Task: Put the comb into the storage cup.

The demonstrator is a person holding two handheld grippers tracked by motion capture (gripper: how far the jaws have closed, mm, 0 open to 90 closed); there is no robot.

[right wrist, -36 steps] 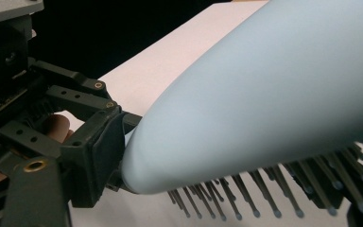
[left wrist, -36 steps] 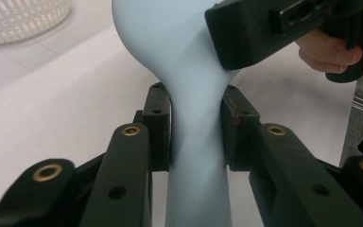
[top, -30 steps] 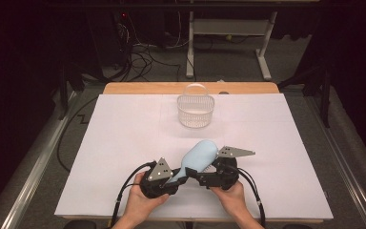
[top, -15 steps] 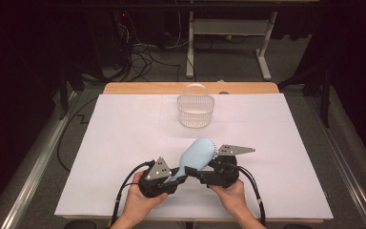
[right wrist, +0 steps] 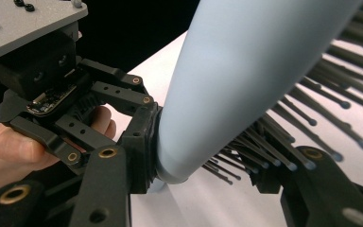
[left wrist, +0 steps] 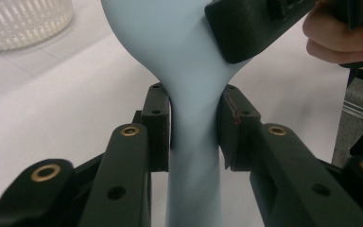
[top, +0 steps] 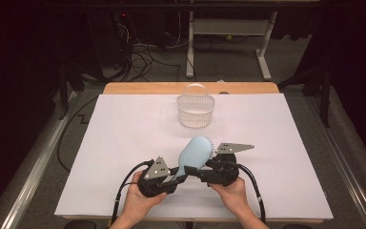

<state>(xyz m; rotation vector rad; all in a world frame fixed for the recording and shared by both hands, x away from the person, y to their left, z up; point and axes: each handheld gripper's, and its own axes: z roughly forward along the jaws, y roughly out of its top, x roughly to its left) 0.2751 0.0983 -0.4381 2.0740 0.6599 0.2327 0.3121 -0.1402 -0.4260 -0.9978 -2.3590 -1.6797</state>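
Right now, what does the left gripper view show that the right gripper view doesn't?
Left gripper view: the white basket and the left gripper shut on the hairbrush's narrow handle. Right gripper view: the black bristles, with the right gripper, whose jaws have just been closing, clamping the head. Both: the light blue brush, the white table cover, and the opposite gripper.

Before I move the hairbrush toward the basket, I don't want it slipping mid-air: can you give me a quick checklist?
1. Left gripper clamped on the hairbrush handle: ok, both pads press the neck.
2. Right gripper gripping the brush head: ok; its jaws have just been closing, one pad on the smooth back, the other among the bristles.
3. Bristle-side grip firm: cannot tell.
4. Basket upright, opening up: ok.
5. Path over the white table cover to the basket free: ok.
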